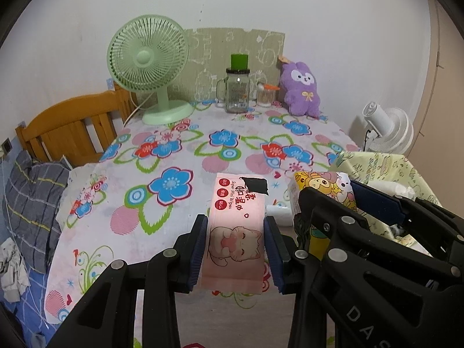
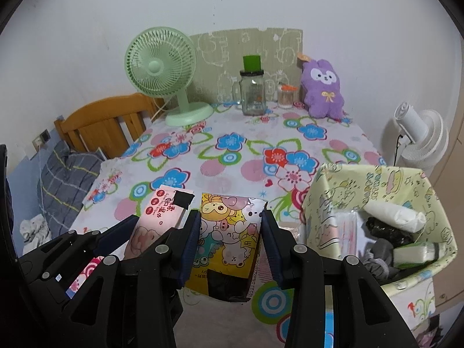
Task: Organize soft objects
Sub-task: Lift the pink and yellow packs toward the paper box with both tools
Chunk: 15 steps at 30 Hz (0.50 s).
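Note:
My left gripper (image 1: 236, 226) is shut on a pink wet-wipes pack (image 1: 235, 232) with a cat drawing, held over the near edge of the flowered table (image 1: 174, 150). My right gripper (image 2: 230, 221) is shut on a yellow cartoon-printed tissue pack (image 2: 229, 232), just right of the pink pack (image 2: 156, 217). The yellow pack also shows in the left wrist view (image 1: 324, 191). A pale green cartoon-print box (image 2: 327, 203) stands to the right, holding several soft packs and tubes. A purple plush rabbit (image 1: 301, 90) leans at the back right.
At the back stand a green desk fan (image 1: 150, 69), a glass jar with green lid (image 1: 237, 90) and a cotton-swab tub (image 1: 265, 94). A wooden bed frame (image 1: 72, 127) and bedding lie left. A white floor fan (image 2: 420, 139) stands right.

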### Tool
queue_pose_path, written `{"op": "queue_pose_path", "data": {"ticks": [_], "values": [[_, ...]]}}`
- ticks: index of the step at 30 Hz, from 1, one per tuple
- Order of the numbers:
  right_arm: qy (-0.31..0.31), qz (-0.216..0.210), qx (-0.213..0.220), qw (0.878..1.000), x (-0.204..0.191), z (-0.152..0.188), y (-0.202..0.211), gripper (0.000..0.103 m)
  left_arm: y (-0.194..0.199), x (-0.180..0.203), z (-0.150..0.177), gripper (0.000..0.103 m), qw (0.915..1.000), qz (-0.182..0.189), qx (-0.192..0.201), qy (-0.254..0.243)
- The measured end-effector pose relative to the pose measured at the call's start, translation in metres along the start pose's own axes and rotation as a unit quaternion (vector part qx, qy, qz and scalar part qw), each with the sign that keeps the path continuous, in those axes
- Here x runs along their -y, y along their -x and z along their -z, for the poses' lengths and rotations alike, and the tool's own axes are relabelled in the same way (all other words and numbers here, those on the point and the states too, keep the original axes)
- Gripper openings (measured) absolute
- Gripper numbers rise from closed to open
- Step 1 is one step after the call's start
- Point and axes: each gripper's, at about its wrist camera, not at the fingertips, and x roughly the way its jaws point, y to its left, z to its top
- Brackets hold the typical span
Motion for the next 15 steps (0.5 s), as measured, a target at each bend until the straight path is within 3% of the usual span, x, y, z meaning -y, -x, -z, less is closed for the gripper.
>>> {"op": "queue_pose_path", "data": {"ticks": [15], "values": [[0.008, 0.004, 0.033, 0.999, 0.015, -0.017, 0.042, 0.046, 0.033, 0.023, -0.016, 0.039, 0.9993, 0.004, 0.036, -0.006]]}}
